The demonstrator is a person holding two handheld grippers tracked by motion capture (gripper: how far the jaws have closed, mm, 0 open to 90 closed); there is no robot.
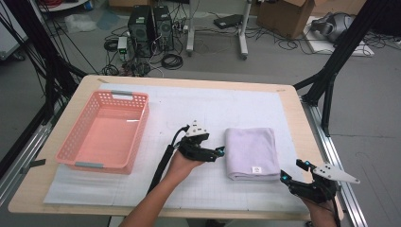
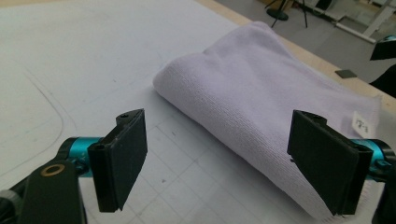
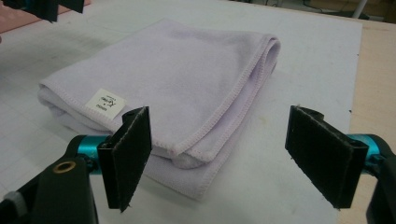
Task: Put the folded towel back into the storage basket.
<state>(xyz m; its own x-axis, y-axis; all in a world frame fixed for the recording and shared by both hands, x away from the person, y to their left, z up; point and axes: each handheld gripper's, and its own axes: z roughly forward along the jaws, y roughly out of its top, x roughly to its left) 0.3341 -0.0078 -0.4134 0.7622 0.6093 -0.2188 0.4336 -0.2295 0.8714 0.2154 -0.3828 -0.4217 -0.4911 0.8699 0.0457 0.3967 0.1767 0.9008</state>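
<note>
High view sits above the near edge of the table [image 1: 293, 101], looking forward and down, far enough to catch the floor behind. Left gripper view is low and close, facing the folded towel [image 2: 261, 93] from its rounded side. Right gripper view is just as close, at its near corner. All three share that towel.

Even, bright overhead light; soft, faint shadows under the towel [image 3: 163, 84]. High view slightly soft overall. Close jaw pads blur a little.

White label [image 3: 105, 103] on lilac towel [image 3: 177, 79]: small print, too blurred to read.
</note>
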